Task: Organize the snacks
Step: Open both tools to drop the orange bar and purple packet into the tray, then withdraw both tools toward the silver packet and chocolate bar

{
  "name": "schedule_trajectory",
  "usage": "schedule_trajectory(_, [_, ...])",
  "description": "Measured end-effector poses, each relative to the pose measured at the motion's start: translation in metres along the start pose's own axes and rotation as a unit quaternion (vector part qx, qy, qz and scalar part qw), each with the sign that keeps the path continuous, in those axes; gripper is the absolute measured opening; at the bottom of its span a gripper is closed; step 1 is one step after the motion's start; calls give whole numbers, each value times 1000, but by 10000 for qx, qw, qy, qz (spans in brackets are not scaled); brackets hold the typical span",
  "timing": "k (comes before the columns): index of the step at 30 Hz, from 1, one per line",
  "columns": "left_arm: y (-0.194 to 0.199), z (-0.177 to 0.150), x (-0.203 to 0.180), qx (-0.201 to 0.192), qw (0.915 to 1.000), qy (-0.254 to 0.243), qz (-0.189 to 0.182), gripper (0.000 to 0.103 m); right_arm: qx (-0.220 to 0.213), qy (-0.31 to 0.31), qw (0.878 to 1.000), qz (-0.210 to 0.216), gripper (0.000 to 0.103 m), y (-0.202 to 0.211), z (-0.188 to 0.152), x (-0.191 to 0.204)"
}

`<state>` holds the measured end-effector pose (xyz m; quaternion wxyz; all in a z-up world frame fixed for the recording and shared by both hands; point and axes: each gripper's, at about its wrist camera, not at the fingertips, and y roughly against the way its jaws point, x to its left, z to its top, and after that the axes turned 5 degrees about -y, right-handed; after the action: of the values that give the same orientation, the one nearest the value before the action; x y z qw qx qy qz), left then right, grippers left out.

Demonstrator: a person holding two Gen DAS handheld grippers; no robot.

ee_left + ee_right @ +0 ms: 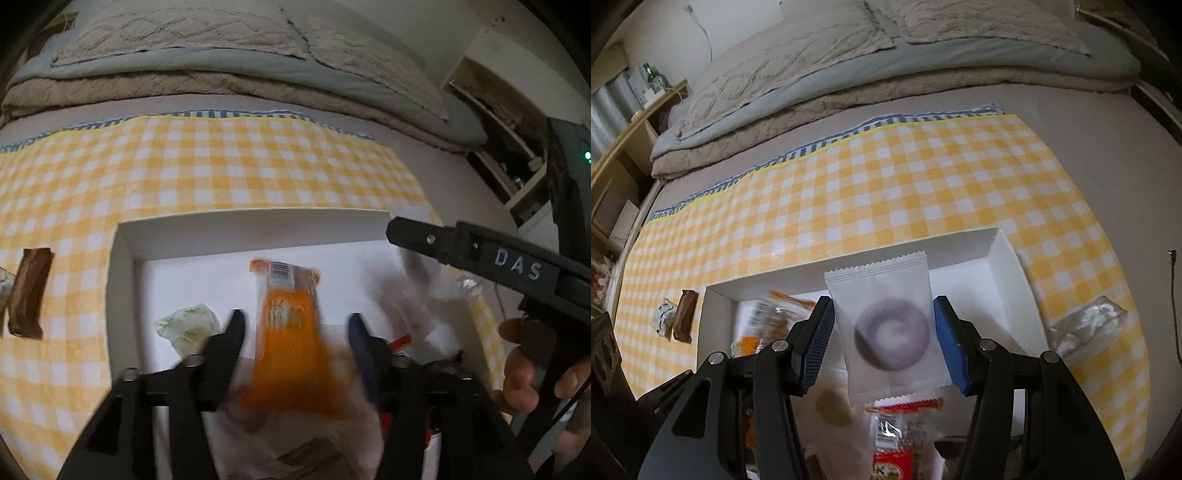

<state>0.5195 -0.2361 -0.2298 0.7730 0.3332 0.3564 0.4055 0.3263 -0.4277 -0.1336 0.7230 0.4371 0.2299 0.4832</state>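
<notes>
My left gripper point(295, 328) hangs open over a white box point(258, 221). A blurred orange snack packet point(291, 332) sits between its fingers with a gap on each side. The same orange packet point(775, 317) shows in the box's left part in the right wrist view. My right gripper point(884, 321) is shut on a white packet point(886, 325) with a ring doughnut inside, held above the box point(960, 251). One of the right gripper's fingers point(428, 239) reaches in over the box's right side, with a hand behind it.
A green-and-white wrapped sweet point(186, 326) lies in the box. On the yellow checked cloth point(886, 184), a brown bar point(685, 314) and a small white packet point(663, 315) lie left of the box, a clear bag point(1089, 325) right. Folded blankets point(221, 74) lie beyond.
</notes>
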Motion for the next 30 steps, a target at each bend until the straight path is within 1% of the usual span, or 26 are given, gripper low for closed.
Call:
schedule_trajectory(1, [0,0,0,17,10000,-28,26,63,14,-36,10000,54,66,-2,0,0])
schedule_trajectory(2, [-1,0,0,66,9999,-74,60,63,51,-90,9999,69,75,-4,0,-1])
schedule_trajectory(3, [-2,0,-1,111,9998,-126,114,63,53,-112,9999,17,76,-5,0,-1])
schedule_trajectory(5, [-4,0,-3,187,9992,-283,232,63,83,-60,9999,-134,76,-6,-2,-2])
schedule_trajectory(7, [-4,1,-7,218,9985,-407,289,63,154,16,9997,-172,76,-7,-5,-3])
schedule_trajectory(12, [1,-2,-15,254,9977,-542,315,66,288,129,9993,-222,78,-1,-14,-8])
schedule_trajectory(15, [5,-3,-19,244,9976,-568,318,69,285,226,9990,-257,82,4,-19,-10])
schedule_trajectory(17, [7,-4,-19,240,9975,-583,321,72,259,330,9986,-309,85,8,-22,-9])
schedule_trajectory(20, [12,-7,-19,223,9971,-637,340,83,204,459,9981,-366,87,16,-27,-9])
schedule_trajectory(21, [14,-9,-20,212,9970,-661,354,88,179,480,9980,-372,89,19,-28,-9])
schedule_trajectory(22, [17,-10,-20,204,9968,-677,373,94,128,487,9979,-396,91,23,-30,-9])
schedule_trajectory(25, [28,-14,-20,177,9965,-706,400,103,18,510,9978,-430,101,33,-33,-8])
schedule_trajectory(26, [32,-16,-20,167,9964,-718,412,103,-33,505,9977,-459,103,37,-34,-9])
schedule_trajectory(30, [50,-19,-18,74,9959,-748,496,103,-174,445,9974,-533,103,51,-38,-10])
